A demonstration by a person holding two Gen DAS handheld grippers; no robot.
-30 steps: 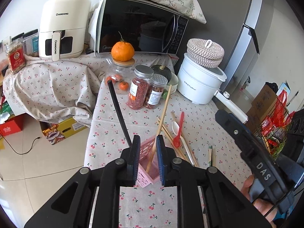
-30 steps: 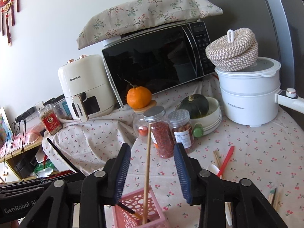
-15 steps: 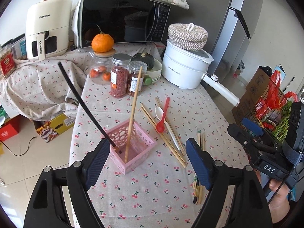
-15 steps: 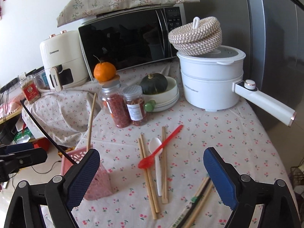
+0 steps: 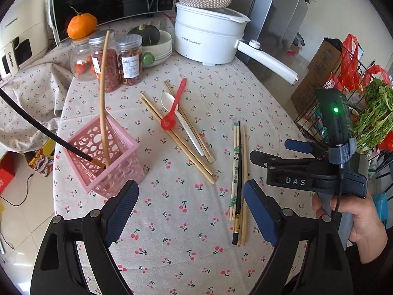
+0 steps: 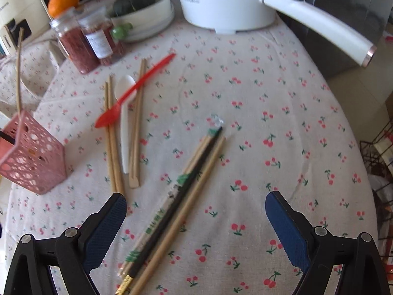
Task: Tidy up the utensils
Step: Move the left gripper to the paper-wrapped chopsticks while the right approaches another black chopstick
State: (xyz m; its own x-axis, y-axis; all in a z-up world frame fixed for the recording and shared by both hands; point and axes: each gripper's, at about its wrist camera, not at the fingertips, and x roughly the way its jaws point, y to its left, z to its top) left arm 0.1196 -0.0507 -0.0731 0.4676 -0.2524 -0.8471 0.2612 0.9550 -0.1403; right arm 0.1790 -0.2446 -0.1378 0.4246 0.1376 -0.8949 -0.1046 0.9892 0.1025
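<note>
Utensils are split between a holder and the cherry-print counter [image 5: 186, 223].

Left wrist view: the pink basket [image 5: 103, 157] stands near the counter's left edge and holds a bamboo chopstick [image 5: 102, 93] and a black chopstick [image 5: 44, 132], both leaning out of it. A second ago the left tongs [image 5: 190, 211] were clamped close around the basket with the bamboo stick between the jaws. Now they have let go and pulled back, and their jaws are opening, already wide, with only bare cloth between them. Loose on the counter are a red spoon [image 5: 175, 105] lying across a white spoon [image 5: 181, 120] among bamboo chopsticks [image 5: 176, 137], and nearer the right a mixed bundle of chopsticks [image 5: 238, 172]. A hand [image 5: 353, 221] at the right holds the other tool.

Right wrist view: the right tongs [image 6: 196, 223], a second ago half-closed around the upright bamboo stick, now gape empty and have tipped down over the mixed bundle [image 6: 176, 201], which lies between the jaws untouched. The basket [image 6: 29, 157] sits at the far left.

This suggests both chopsticks have been delivered, and the bundle looks like the next pickup. Most utensils remain to be sorted.
</note>
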